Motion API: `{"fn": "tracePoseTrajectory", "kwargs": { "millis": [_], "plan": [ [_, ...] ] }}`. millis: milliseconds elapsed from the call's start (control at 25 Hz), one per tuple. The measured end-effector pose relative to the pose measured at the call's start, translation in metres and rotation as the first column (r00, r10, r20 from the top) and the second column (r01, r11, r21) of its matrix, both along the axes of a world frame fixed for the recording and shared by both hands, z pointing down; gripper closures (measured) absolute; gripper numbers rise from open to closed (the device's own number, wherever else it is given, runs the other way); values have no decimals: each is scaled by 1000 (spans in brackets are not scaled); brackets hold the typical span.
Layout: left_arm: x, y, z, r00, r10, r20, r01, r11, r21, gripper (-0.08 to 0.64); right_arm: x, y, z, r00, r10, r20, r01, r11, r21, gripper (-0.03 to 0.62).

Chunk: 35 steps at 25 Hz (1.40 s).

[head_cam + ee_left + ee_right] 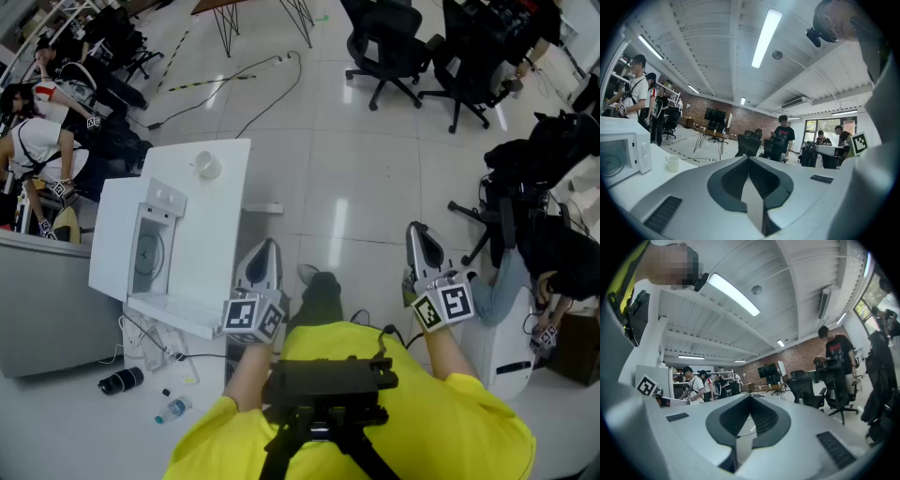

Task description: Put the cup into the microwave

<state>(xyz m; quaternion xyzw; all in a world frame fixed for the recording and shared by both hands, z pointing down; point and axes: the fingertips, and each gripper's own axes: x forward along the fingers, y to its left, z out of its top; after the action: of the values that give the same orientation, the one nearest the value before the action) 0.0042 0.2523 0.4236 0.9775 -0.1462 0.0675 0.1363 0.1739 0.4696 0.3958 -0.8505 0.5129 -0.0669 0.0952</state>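
A small white cup (208, 166) stands at the far end of a white table (230, 216); the left gripper view also shows the cup (672, 163). Nearer me on that table sits a white microwave (141, 248), its front facing right. A white panel juts from its near end and looks like the door swung open. The left gripper view catches the microwave (623, 157) at its left edge. My left gripper (269, 247) is shut and empty, by the table's near right corner, well short of the cup. My right gripper (418, 232) hovers over the floor to the right, shut and empty.
Black office chairs (389, 52) stand ahead, and another chair (525, 216) with dark bags is at the right. Cables (234, 89) trail across the floor. People (37, 141) work at the far left. A bottle (174, 409) and a dark cylinder (122, 380) lie under the table.
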Motion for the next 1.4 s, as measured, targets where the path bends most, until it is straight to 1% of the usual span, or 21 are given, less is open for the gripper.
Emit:
{"fn": "tracePoseTrajectory", "kwargs": {
  "millis": [120, 240, 320, 400, 480, 520, 560, 640, 720, 840, 880, 960, 1000, 1040, 1080, 1120, 1160, 1200, 1240, 1320, 1400],
  "plan": [
    [19, -50, -10, 1000, -14, -9, 14, 1000, 21, 563, 22, -68, -10, 999, -53, 0, 53, 998, 15, 588],
    [15, -106, -23, 997, -69, -17, 70, 997, 28, 564, 26, -146, -22, 987, -162, -13, 162, 987, 10, 588],
    [6, -144, -32, 990, -135, -32, 136, 990, 30, 565, 29, -200, -32, 968, -248, -42, 248, 969, -3, 588],
    [-3, -177, -36, 980, -195, -36, 196, 980, 35, 565, 32, -249, -38, 948, -311, -62, 312, 950, -2, 588],
    [-15, -205, -35, 965, -259, -33, 260, 965, 40, 564, 27, -293, -41, 926, -371, -74, 373, 928, 10, 588],
    [-23, -218, -34, 954, -299, -34, 300, 953, 35, 565, 22, -314, -42, 911, -406, -79, 408, 913, 10, 588],
    [-31, -229, -34, 939, -343, -36, 344, 939, 23, 565, 15, -335, -42, 892, -445, -83, 447, 895, 4, 588],
    [-49, -246, -29, 901, -432, -35, 432, 902, -1, 565, -2, -373, -37, 843, -532, -83, 532, 846, -22, 586],
    [-67, -260, -17, 863, -505, -10, 505, 863, -7, 563, -17, -409, -27, 790, -610, -67, 608, 793, -51, 586],
    [-88, -279, 0, 802, -597, 30, 598, 802, -17, 565, -35, -458, -8, 710, -702, -47, 697, 711, -96, 584],
    [-94, -285, 6, 779, -626, 39, 627, 779, -19, 565, -40, -474, 3, 681, -732, -37, 724, 680, -115, 559],
    [-106, -298, 15, 730, -682, 52, 683, 730, -18, 563, -46, -507, 35, 630, -776, 0, 766, 622, -162, 399],
    [-112, -304, 20, 705, -707, 61, 709, 705, -15, 563, -48, -523, 59, 610, -792, 24, 780, 595, -196, 302],
    [-118, -308, 25, 680, -730, 71, 732, 681, -14, 563, -49, -539, 87, 590, -806, 47, 790, 565, -238, 241],
    [-123, -311, 30, 656, -750, 81, 753, 658, -16, 563, -51, -554, 118, 570, -819, 68, 798, 532, -283, 200],
    [-126, -312, 36, 635, -768, 89, 772, 636, -21, 563, -52, -570, 150, 551, -830, 88, 803, 498, -327, 118],
    [-127, -313, 43, 616, -782, 96, 787, 616, -29, 564, -51, -586, 182, 535, -838, 103, 803, 468, -369, 95],
    [-127, -314, 50, 600, -793, 106, 799, 600, -38, 564, -50, -604, 213, 528, -842, 113, 798, 446, -405, 91],
    [-125, -315, 58, 588, -800, 119, 808, 587, -48, 563, -49, -622, 242, 528, -840, 122, 790, 434, -433, 21],
    [-123, -319, 70, 569, -809, 149, 822, 565, -74, 563, -48, -658, 289, 541, -832, 127, 772, 430, -468, 14],
    [-120, -323, 78, 555, -816, 165, 832, 547, -93, 563, -50, -688, 326, 545, -829, 122, 756, 424, -498, 14]
  ]
}}
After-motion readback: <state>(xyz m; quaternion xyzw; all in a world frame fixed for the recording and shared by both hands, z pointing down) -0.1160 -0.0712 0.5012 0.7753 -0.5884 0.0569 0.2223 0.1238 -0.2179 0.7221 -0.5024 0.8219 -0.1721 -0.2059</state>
